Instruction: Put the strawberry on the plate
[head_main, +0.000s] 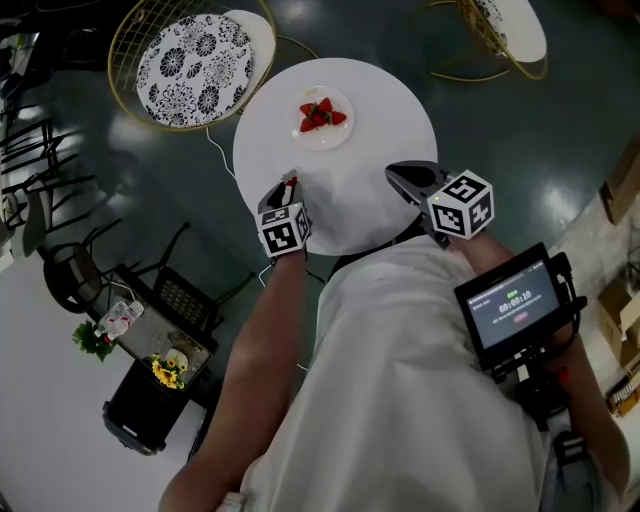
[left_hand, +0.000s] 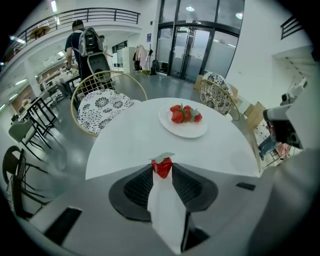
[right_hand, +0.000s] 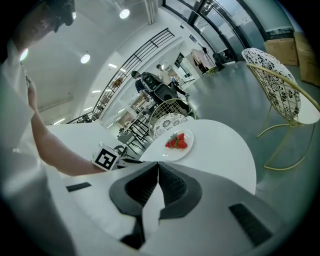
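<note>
Left gripper (left_hand: 161, 169) is clamped on one strawberry (left_hand: 161, 166). The plate (left_hand: 183, 132) ahead of it already holds other strawberries (left_hand: 185, 115). Carrying and release remain. Right gripper (right_hand: 156, 169) is closed and empty.

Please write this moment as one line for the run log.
left gripper: shut on small red strawberry | right gripper: shut, empty | round white plate: carries other strawberries
</note>
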